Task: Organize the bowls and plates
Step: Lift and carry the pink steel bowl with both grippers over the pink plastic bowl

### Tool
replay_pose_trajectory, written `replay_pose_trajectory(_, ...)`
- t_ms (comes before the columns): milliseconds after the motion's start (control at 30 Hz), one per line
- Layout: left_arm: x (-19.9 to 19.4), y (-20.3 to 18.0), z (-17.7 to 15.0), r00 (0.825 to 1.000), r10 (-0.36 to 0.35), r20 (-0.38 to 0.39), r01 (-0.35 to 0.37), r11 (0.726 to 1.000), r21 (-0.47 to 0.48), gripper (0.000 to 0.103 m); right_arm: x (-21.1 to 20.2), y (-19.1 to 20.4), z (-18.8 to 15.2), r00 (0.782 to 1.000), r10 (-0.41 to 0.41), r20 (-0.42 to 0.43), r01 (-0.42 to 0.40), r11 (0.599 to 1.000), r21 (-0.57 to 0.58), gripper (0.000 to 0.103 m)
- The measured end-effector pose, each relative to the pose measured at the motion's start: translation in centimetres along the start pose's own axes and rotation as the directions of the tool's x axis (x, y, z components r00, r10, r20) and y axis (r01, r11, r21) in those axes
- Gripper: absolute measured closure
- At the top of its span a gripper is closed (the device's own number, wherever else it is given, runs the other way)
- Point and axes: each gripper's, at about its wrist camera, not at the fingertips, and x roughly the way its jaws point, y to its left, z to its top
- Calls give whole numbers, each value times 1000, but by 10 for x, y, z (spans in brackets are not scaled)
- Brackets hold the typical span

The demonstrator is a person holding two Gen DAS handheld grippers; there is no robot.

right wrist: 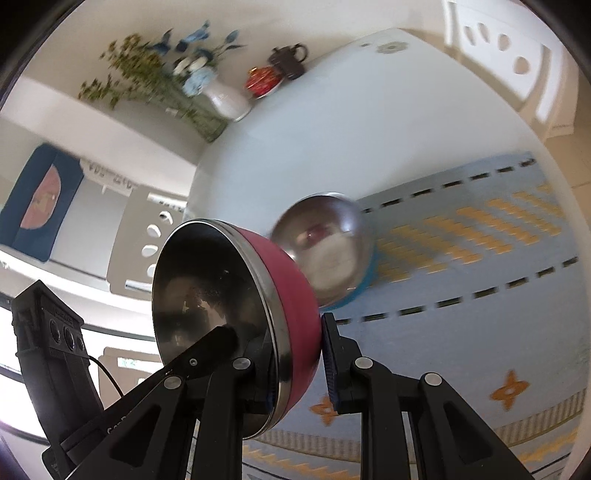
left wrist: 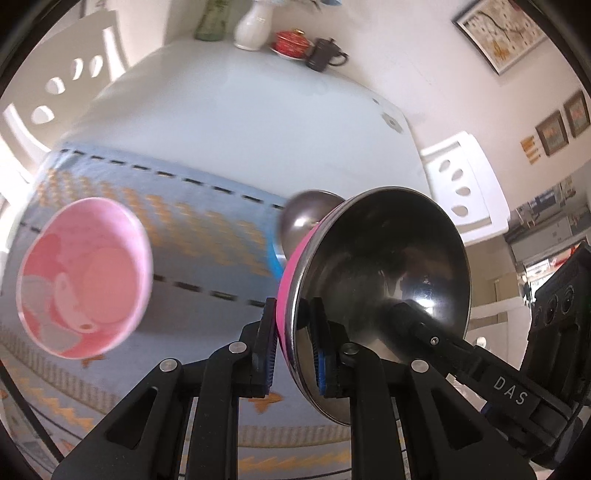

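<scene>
Pinching opposite rims, the left gripper and right gripper hold a pink steel bowl aloft; a blue-based bowl beyond and a pink bowl far left remain unstacked on the mat.

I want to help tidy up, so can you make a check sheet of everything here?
Surface: white table with blue mat.
Job's things: steel bowl held up; pink bowl and blue bowl on mat.
Clutter: vases, red pot, teapot at far edge.
Grippers: left gripper and right gripper both clamp the steel bowl.
Cables: black cable beside the steel bowl.
Surroundings: chairs, pictures.
</scene>
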Motion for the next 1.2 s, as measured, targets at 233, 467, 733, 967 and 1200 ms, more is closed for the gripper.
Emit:
replay_pose_trajectory(233, -26, 53, 3, 999, 35, 33, -33, 998, -57, 89, 29, 54, -19, 999, 9, -36, -11, 997, -70, 83)
replay_pose_trajectory(467, -43, 95, 9, 993, 100, 65, -92, 989, -117, 88, 59, 93, -29, 996, 24, -82, -35, 990, -137, 83)
replay_pose_trajectory(733, -45, 124, 13, 973, 215, 80, -199, 964, -177, 85, 96, 133, -30, 989, -9, -148, -29, 966, -256, 83)
replay_pose_trajectory(967, -42, 141, 14, 962, 262, 71, -242, 947, -210, 85, 121, 145, -30, 983, -10, -184, -43, 959, -279, 83)
replay_pose_trajectory(1200, -36, 154, 14, 959, 277, 61, -255, 936, -242, 85, 138, 152, -30, 977, -27, -210, -41, 949, -312, 83)
